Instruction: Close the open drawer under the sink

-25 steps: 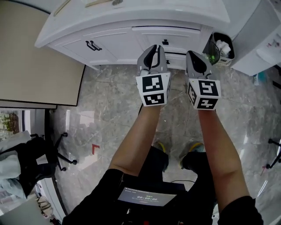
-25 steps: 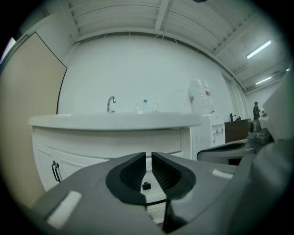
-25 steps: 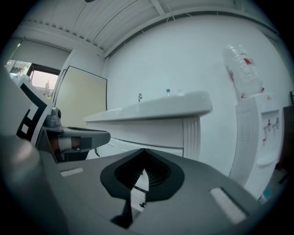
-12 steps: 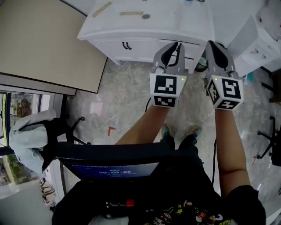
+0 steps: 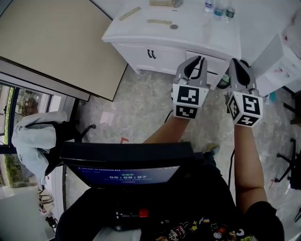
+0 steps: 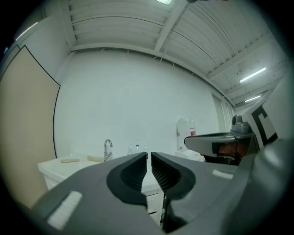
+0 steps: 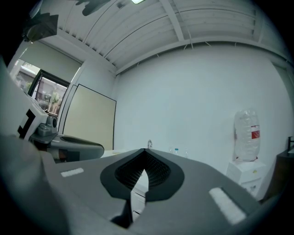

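Where the person stands: on a grey marble floor (image 5: 141, 99), facing a white sink cabinet (image 5: 141, 37).
Drawer (image 5: 212, 60): at the cabinet's right end, partly hidden behind the left gripper; how far open, unclear.
Left gripper (image 5: 199, 60): held in the air, jaws a thin slit apart, nothing between.
Right gripper (image 5: 236, 63): just beside it, jaw tips touching, empty.

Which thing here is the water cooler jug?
Start at the white sink cabinet. To its right stands a white box, and on it sits the jug: large, clear, red-labelled, far bigger than the small bottles near the tap.
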